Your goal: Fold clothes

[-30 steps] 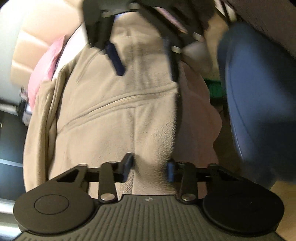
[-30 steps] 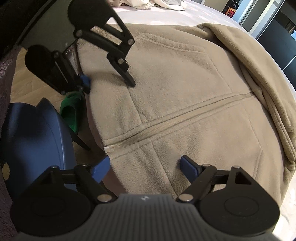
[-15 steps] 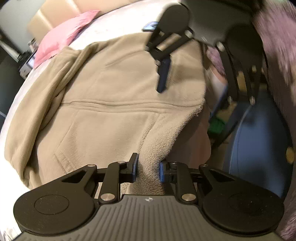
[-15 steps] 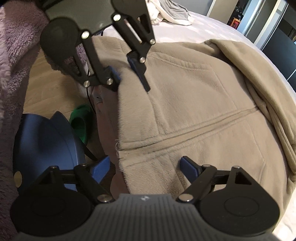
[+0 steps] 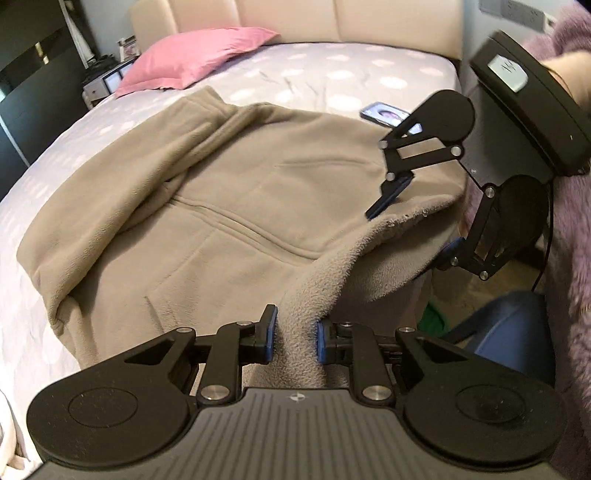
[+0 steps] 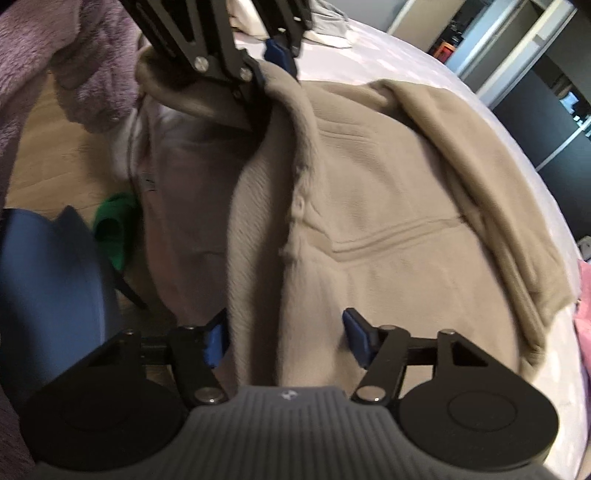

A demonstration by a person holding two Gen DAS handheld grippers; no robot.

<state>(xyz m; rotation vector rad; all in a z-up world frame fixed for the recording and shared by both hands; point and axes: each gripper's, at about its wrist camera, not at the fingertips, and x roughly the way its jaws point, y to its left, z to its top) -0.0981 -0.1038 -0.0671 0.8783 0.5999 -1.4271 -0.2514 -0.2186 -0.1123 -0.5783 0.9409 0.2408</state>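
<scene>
While left hand-held gripper (image 5: pixel 293 334) pinches fleece jacket (image 5: pixel 229 206) hem, right hand-held gripper (image 6: pixel 284 338) closing around it.

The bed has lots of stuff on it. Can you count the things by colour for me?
Tan: 1, the fleece jacket
Pink: 1, the pillow
Blue: 1, the phone
White and grey: 1, a heap of clothes at the far edge, too blurred to count apart
Total: 4
</scene>
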